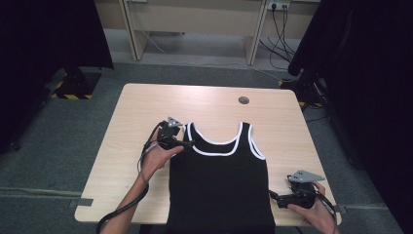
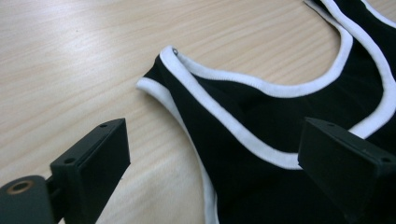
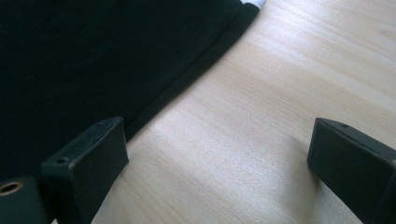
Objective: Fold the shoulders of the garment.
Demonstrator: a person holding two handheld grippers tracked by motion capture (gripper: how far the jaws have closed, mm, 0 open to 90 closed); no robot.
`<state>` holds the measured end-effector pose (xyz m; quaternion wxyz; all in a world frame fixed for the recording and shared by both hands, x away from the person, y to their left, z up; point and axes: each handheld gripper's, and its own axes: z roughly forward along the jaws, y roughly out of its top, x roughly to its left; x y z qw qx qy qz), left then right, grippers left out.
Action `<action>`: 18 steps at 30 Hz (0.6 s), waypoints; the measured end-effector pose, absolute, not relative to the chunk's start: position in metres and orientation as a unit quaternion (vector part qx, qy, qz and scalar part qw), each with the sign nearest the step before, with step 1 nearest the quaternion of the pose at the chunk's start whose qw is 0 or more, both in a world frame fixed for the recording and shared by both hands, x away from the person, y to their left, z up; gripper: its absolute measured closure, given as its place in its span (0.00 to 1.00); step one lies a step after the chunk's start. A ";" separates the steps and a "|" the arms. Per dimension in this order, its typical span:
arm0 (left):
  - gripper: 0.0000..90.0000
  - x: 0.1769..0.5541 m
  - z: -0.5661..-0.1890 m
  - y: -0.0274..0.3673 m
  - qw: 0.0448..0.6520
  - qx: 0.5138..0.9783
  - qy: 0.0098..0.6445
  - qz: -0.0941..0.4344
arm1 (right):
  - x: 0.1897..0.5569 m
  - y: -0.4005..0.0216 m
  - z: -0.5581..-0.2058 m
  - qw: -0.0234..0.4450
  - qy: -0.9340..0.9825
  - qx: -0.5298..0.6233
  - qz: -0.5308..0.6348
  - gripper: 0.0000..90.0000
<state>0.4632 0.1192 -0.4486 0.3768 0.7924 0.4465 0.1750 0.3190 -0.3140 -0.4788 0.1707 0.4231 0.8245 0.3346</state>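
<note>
Now poised over a black vest (image 1: 219, 185) with white trim, spread flat on a pale wooden table (image 1: 136, 107), neck toward the far edge and hem at the near edge. Left gripper (image 1: 187, 143) at the vest's left shoulder strap (image 2: 187, 79), jaws wide apart, one over bare wood and the other above the black cloth, nothing clamped. Right gripper (image 1: 273, 197) low beside the vest's right side seam (image 3: 187, 84) near the hem, jaws likewise spread, one at the seam's edge and one over bare table, nothing held. Judged as the approach before a first fold: both tools lined up on the garment's edges, neither closed yet. Next calls for sliding a jaw under the strap and under the side seam, pinching each cleanly through one layer only, then lifting together without dragging the cloth askew
</note>
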 end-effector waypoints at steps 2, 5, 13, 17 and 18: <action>0.09 0.468 -0.448 0.115 0.372 0.795 0.444 0.178 | 0.319 -0.314 -0.479 0.171 0.825 0.422 0.335 0.06; 0.09 0.476 -0.449 0.110 0.368 0.796 0.448 0.175 | 0.319 -0.314 -0.479 0.170 0.825 0.423 0.335 0.06; 0.11 0.498 -0.455 0.099 0.358 0.794 0.457 0.180 | 0.319 -0.315 -0.479 0.169 0.826 0.421 0.335 0.06; 0.13 0.507 -0.460 0.094 0.339 0.800 0.457 0.193 | 0.319 -0.315 -0.479 0.169 0.826 0.421 0.335 0.06; 0.14 0.509 -0.461 0.094 0.338 0.800 0.458 0.191 | 0.319 -0.315 -0.479 0.169 0.826 0.421 0.335 0.06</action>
